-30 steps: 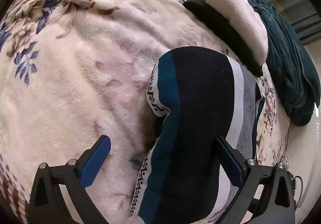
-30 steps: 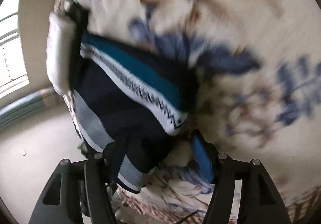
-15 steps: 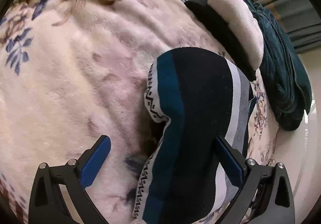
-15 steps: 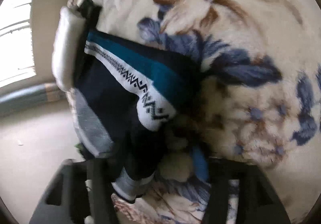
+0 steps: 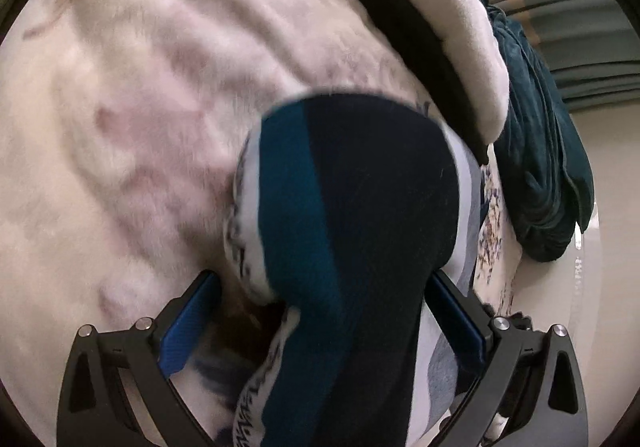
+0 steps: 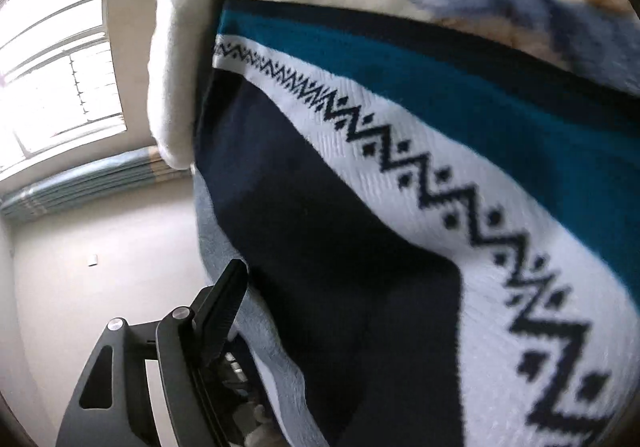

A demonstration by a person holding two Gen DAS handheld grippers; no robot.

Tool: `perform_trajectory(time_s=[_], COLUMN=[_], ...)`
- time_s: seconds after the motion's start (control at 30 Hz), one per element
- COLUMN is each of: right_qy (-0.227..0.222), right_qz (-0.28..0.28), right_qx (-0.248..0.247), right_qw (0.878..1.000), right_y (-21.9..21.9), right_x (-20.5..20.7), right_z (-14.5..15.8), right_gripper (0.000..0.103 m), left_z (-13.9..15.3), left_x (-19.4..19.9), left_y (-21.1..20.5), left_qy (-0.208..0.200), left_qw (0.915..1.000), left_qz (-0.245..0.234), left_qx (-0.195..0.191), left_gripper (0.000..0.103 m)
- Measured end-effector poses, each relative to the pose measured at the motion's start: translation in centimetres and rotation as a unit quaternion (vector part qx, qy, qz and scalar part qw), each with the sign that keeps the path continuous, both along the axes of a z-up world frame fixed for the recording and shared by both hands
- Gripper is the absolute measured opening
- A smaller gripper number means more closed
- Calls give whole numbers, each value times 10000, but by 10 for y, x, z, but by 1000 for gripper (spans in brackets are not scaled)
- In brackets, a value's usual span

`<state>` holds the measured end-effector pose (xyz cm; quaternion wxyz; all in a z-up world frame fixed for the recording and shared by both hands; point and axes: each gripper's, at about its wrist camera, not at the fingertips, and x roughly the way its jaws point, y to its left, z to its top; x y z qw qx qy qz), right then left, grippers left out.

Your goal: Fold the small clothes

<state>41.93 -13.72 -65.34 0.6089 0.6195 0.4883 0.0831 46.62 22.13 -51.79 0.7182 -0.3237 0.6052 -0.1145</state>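
Observation:
A small knitted garment (image 5: pixel 360 215) with navy, teal, white and grey stripes and a zigzag band lies on the floral blanket (image 5: pixel 120 107). My left gripper (image 5: pixel 320 311) is open, its blue-padded fingers (image 5: pixel 188 323) standing either side of the garment's near end. In the right wrist view the garment (image 6: pixel 420 187) fills most of the picture, very close to the camera. Only the left finger (image 6: pixel 220 311) of my right gripper shows; the cloth hides the other finger.
A folded black and white fleece piece (image 5: pixel 440 31) lies beyond the garment, also in the right wrist view (image 6: pixel 172 79). A dark teal blanket (image 5: pixel 540 151) lies at the bed's right edge. Window (image 6: pixel 52 67), curtains and floor lie beyond the bed.
My left gripper moved forward over the garment, staying open. My right gripper went in close to the garment, which now covers its right finger.

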Motion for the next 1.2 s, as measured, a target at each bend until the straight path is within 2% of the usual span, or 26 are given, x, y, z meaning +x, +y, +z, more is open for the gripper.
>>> perform_trajectory(time_s=[0.07,0.1,0.17,0.2,0.27,0.3,0.37,0.4,0.43,0.47,0.5,0.6,0.7,0.77,0.8,0.83,0.93,1.1,1.2], right_qy=[9,1,43,39,75,81,108,156,188,202,206,206,172,87,50,19,-80,-315,-555], right_qz=[103,137,142,137,161,194,267,294,311,325,345,334,427,494,477,386,281,33,-99], right_qx=[-41,-63,-73,-63,-87,-121,-146,-150,-143,-119,-96,-33,-113,-219,-229,-203,-399,-556,-652], right_qw=[9999,9999,9999,9999,9998,9997,9995,9993,9992,9992,9991,9992,9989,9985,9986,9990,9988,9980,9963], right_y=[0,-3,-6,-5,-6,-5,-4,-4,-4,-3,-2,5,10,12,14,14,14,15,13], right_x=[1,-3,-8,-7,-7,-5,1,3,4,5,6,16,21,21,21,20,18,21,29], right_z=[3,4,3,3,3,5,6,7,6,5,3,-1,1,3,5,6,20,56,85], right_gripper=[74,69,59,56,53,53,54,54,58,60,63,74,77,66,48,39,31,28,28], left_z=[9,14,13,10,11,14,16,15,10,6,-2,-14,-11,-4,3,9,25,55,83], left_x=[7,11,21,28,40,46,53,56,55,52,48,31,24,20,18,16,20,34,47], left_y=[9,16,22,21,13,8,6,9,15,21,24,24,13,7,1,-2,-12,-14,-16], left_qy=[-177,-313,-364,-396,-510,-619,-611,-523,-385,-267,-145,-23,-61,-218,-390,-548,-860,-1093,-1301], left_qw=[9996,9987,9980,9982,9981,9966,9960,9975,9991,9995,9990,9969,9968,9977,9980,9979,9962,9938,9910], left_qz=[225,390,516,439,151,-18,-120,-69,55,134,206,185,85,102,69,28,-35,-154,-277], left_qx=[-50,-59,-5,-25,314,535,640,461,175,-51,-381,-761,-797,-638,-487,-345,-137,-141,-177], left_gripper=[103,102,72,45,36,35,40,47,64,70,72,77,77,77,69,50,40,38,38])
